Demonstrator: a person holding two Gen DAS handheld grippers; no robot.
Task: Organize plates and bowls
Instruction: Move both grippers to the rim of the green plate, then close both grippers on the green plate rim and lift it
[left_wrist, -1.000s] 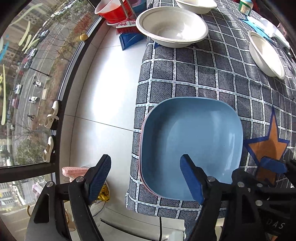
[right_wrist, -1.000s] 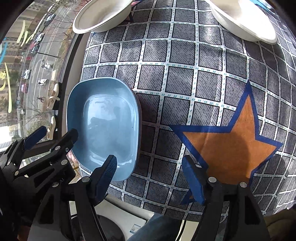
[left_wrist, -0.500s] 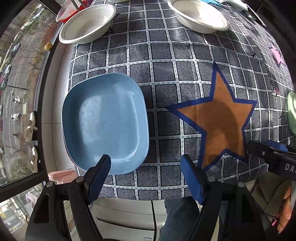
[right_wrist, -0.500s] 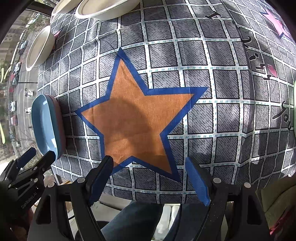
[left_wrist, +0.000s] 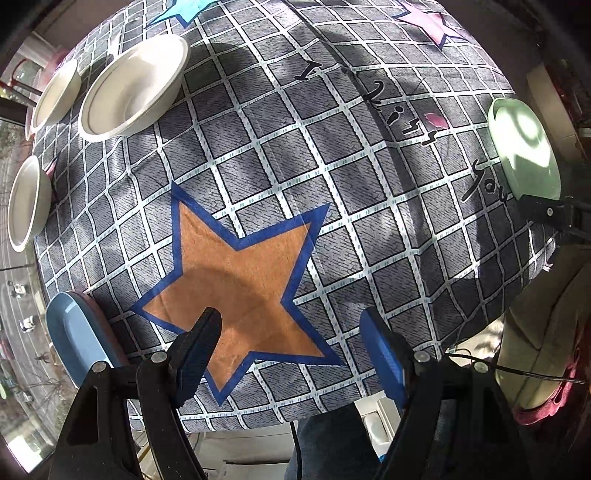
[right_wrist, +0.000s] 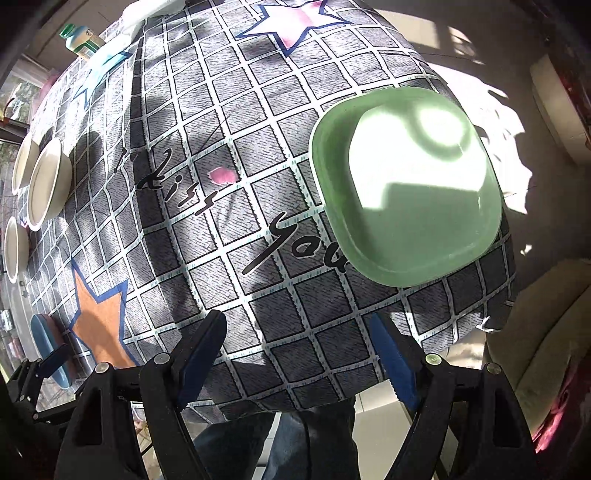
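A green square plate (right_wrist: 406, 192) lies at the table's right end; it also shows at the right edge of the left wrist view (left_wrist: 524, 147). A blue plate on a pink one (left_wrist: 77, 336) sits at the near left corner, seen edge-on in the right wrist view (right_wrist: 46, 347). Three white bowls (left_wrist: 133, 88) stand at the far left. My left gripper (left_wrist: 291, 350) is open and empty above the orange star (left_wrist: 240, 273). My right gripper (right_wrist: 299, 354) is open and empty, just short of the green plate.
The table wears a grey checked cloth (left_wrist: 332, 155) with stars and black writing. A green-capped bottle (right_wrist: 79, 40) stands at the far edge. A window and street lie to the left. A person's legs (right_wrist: 288, 443) are under the near edge.
Both grippers have swung right along the table. The blue plate has slid from the middle of both views to the left edge, and the green plate has come into the right wrist view.
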